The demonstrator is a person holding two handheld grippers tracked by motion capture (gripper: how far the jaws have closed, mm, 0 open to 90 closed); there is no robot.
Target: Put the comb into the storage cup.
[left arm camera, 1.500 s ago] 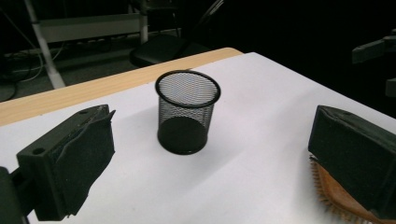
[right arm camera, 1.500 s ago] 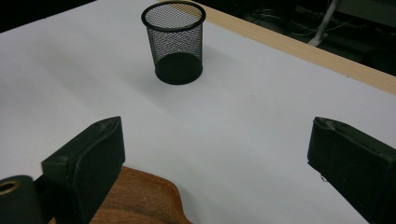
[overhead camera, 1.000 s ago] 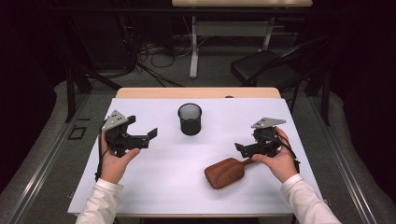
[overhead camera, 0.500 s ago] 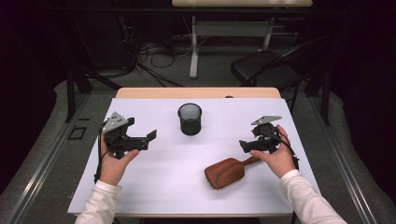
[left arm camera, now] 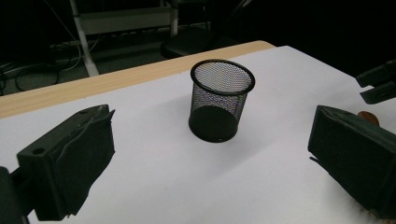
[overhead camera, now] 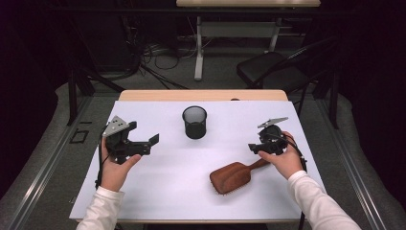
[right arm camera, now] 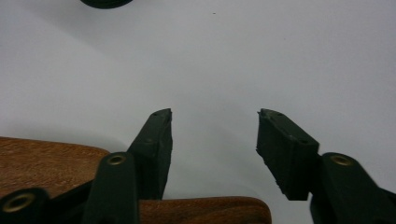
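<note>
Right hand-held gripper poised over the handle of the wooden hairbrush, jaws just been closing to about half open, handle below them in the right gripper view, not yet pinched. Brush lying flat on the desk, right of centre, near the front edge. Left hand-held gripper wide open, empty, facing the mesh cup. Risk: rounded handle end squirting out from a near-tip grip; head-heavy brush drooping.

White sleeves, black hand-held grippers

Each hand-held gripper is black, topped by a grey three-cornered plate and trailing a black cable; brass-coloured rivets show on the right one's jaw links.
</note>
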